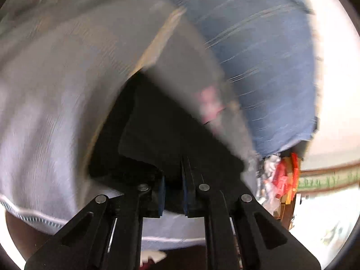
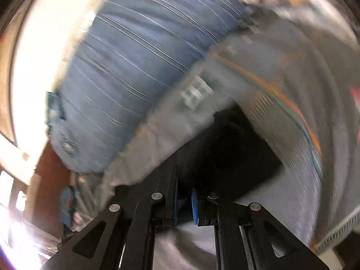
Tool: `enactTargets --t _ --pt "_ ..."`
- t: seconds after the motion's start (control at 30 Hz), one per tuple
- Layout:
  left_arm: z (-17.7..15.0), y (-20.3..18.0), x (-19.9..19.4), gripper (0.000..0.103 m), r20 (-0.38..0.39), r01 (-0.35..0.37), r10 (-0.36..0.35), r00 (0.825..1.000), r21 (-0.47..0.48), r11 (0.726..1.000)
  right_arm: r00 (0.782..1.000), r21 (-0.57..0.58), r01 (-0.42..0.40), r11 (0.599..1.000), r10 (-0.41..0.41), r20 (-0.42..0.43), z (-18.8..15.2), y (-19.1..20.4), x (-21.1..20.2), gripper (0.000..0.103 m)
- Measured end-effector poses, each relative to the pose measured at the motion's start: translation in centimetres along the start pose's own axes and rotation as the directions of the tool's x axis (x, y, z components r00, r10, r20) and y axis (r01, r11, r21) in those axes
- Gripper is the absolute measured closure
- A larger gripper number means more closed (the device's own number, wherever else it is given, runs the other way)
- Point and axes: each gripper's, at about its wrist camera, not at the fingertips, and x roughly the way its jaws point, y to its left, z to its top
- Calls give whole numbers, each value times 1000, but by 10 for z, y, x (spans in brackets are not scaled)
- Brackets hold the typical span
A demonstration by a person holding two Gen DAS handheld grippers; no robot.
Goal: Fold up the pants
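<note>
The pants are black cloth, hanging in front of my left gripper, whose blue-padded jaws stand close together on a fold of it. In the right wrist view the same black pants run into my right gripper, its jaws also nearly shut on the cloth. Both views are motion-blurred. Behind the pants is a person in a light grey shirt and blue jeans; the jeans also show in the right wrist view.
The grey shirt fills the right wrist view's right side. A pile of red and orange things lies at right near a rug edge. Bright floor and a wooden frame lie at left.
</note>
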Motion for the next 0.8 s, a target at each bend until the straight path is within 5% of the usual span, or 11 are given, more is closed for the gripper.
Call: enactTargets --t 0.1,0.2,0.33,0.43,0.57,0.67,0.7,0.8 --pt "-6 10 -4 94 0 35 -35 999 -24 999 1000 46 -19 999 19 10 -5 -12 0 94" --pt "-13 -7 -18 93 38 28 -31 999 56 998 997 2 -49 999 49 51 -5 -2 -12 94" --pt "-17 6 -4 93 0 -22 22 1000 33 999 999 9 31 999 -31 12 -7 -11 -3 94" --pt "-20 22 -3 91 -37 22 -23 999 -15 1000 999 45 49 998 -48 -8 -12 -22 0 87" --pt "-32 10 -28 88 -44 22 -17 999 134 991 996 22 89 996 -89 28 -8 -20 -20 83" --pt "-46 -3 -49 82 -83 99 -78 993 291 952 985 39 118 992 -122 123 2 -22 -43 78" --pt "-47 -6 -58 74 -74 112 -93 993 318 941 979 46 128 991 -134 151 6 -23 -50 76" --pt "-31 -12 -75 27 48 36 -54 997 318 947 977 40 141 989 -146 159 22 -23 -50 66"
